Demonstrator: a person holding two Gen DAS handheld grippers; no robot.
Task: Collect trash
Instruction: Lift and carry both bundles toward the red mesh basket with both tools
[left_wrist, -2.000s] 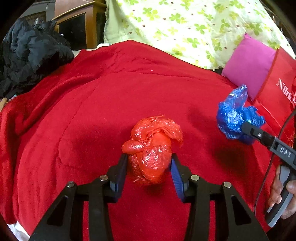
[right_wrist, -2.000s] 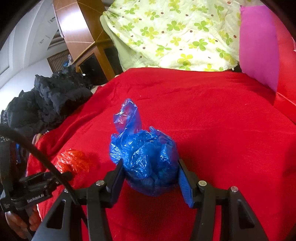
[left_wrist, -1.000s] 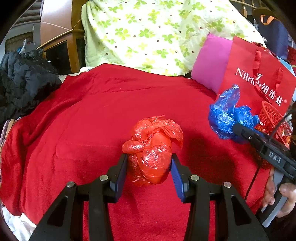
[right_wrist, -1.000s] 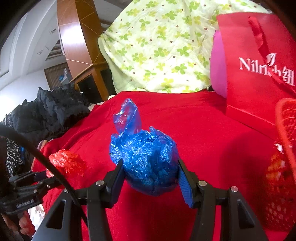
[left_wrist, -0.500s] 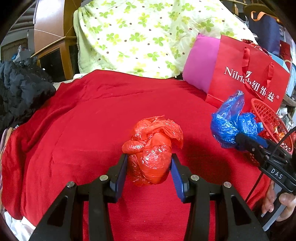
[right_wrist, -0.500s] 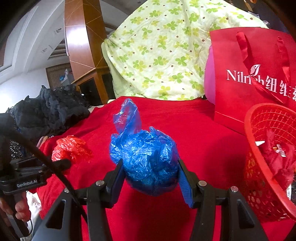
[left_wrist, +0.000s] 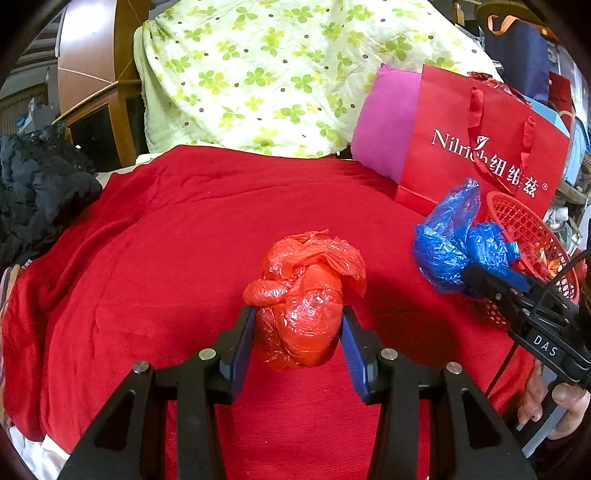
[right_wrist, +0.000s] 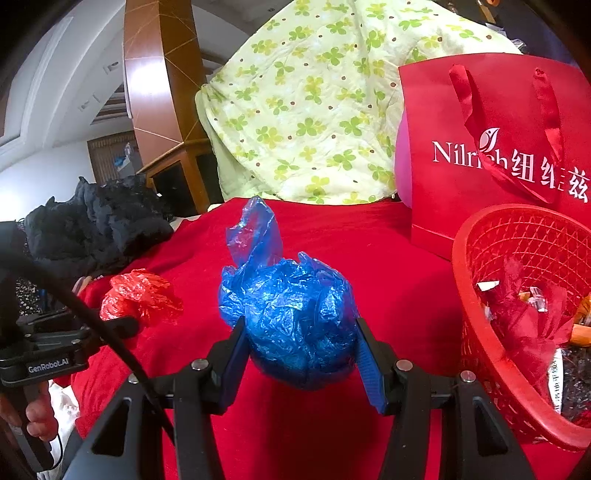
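My left gripper (left_wrist: 298, 332) is shut on a crumpled red plastic bag (left_wrist: 303, 299), held above the red blanket (left_wrist: 166, 240). The same red plastic bag (right_wrist: 142, 295) shows at the left of the right wrist view. A crumpled blue plastic bag (right_wrist: 291, 314) sits squeezed between the pads of my right gripper (right_wrist: 299, 347). In the left wrist view the blue plastic bag (left_wrist: 454, 243) hangs just left of a red mesh basket (left_wrist: 517, 221). The red mesh basket (right_wrist: 480, 332) stands at the right with wrappers and red scraps inside.
A red paper gift bag (right_wrist: 491, 147) stands behind the basket, with a pink cushion (left_wrist: 384, 125) beside it. A green clover-print quilt (left_wrist: 266, 74) is piled at the back. Black clothing (right_wrist: 99, 221) lies at the bed's left edge. A person's hand (left_wrist: 561, 410) holds the right gripper.
Both grippers have swung to the right with their bags still held. The red basket and the gift bag have come further into both views.
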